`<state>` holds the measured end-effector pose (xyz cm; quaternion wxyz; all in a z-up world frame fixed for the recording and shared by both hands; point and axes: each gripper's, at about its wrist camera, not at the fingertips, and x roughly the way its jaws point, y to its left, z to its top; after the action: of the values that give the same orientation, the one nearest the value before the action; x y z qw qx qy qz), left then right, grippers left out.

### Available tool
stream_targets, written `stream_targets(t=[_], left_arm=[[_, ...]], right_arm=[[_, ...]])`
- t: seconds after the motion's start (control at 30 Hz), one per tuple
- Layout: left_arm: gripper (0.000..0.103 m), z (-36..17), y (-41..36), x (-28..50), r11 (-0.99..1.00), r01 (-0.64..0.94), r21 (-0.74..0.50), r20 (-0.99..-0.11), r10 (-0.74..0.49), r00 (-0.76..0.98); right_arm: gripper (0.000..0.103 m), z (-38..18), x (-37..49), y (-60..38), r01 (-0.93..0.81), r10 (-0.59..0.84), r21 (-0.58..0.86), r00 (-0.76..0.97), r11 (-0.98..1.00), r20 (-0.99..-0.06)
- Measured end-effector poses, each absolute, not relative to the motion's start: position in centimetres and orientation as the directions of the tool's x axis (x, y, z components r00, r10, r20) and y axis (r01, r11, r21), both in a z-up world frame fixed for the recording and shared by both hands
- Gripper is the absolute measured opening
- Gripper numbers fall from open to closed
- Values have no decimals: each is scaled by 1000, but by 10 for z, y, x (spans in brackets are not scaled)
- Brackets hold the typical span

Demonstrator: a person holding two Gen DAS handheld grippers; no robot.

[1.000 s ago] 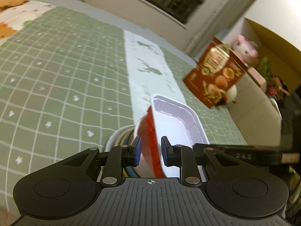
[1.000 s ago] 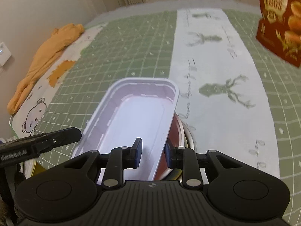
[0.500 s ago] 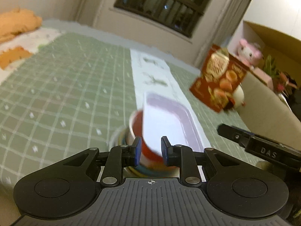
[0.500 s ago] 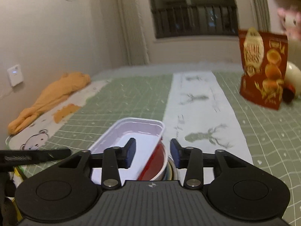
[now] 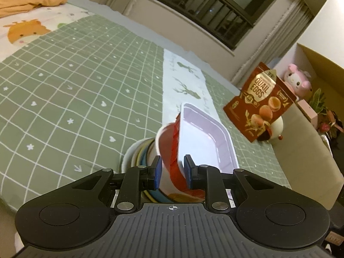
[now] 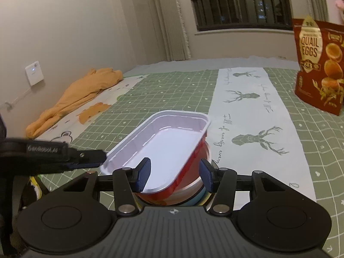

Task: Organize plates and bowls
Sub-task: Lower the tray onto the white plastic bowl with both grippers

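A pale lilac rectangular tray lies tilted in a red bowl, which sits on a stack of bowls and plates on the green checked cloth. My left gripper is shut on the red bowl's rim, and the tray leans to the right of it. My right gripper is open, with its fingers on either side of the tray's near end and not touching it. The left gripper's finger reaches in from the left in the right wrist view.
A red quail-egg bag stands at the right, also in the right wrist view. A white runner with deer prints crosses the cloth. Orange clothing lies at far left. A cardboard box and pink plush stand beyond the table's right edge.
My right gripper has opened and let go of the tray, and both views have tilted up. The left gripper keeps its hold on the red bowl.
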<state>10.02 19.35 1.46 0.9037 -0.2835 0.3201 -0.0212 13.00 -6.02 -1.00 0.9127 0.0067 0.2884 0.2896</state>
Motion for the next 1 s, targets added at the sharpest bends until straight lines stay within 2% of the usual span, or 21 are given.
stream_targets(t=[0.2,0.53,0.7,1.0], left_arm=[[24,12,191,103,835,-134,-534,-567,-236,789],[24,15,189,101,825,-99,-556,-556,-280,783],[24,15,196,109,809,-132,-572,-548,-257,796],[25,14,188,124,806,-115,-581,-557,-291,778]], right_arm=[[50,-15,137,-58,-511,512,169,665,843,-544],[50,-18,135,-53,-542,562,224,610,810,-559],[50,-15,139,-54,-517,549,234,624,824,-556],[51,-21,158,-50,-474,573,333,573,815,-586]])
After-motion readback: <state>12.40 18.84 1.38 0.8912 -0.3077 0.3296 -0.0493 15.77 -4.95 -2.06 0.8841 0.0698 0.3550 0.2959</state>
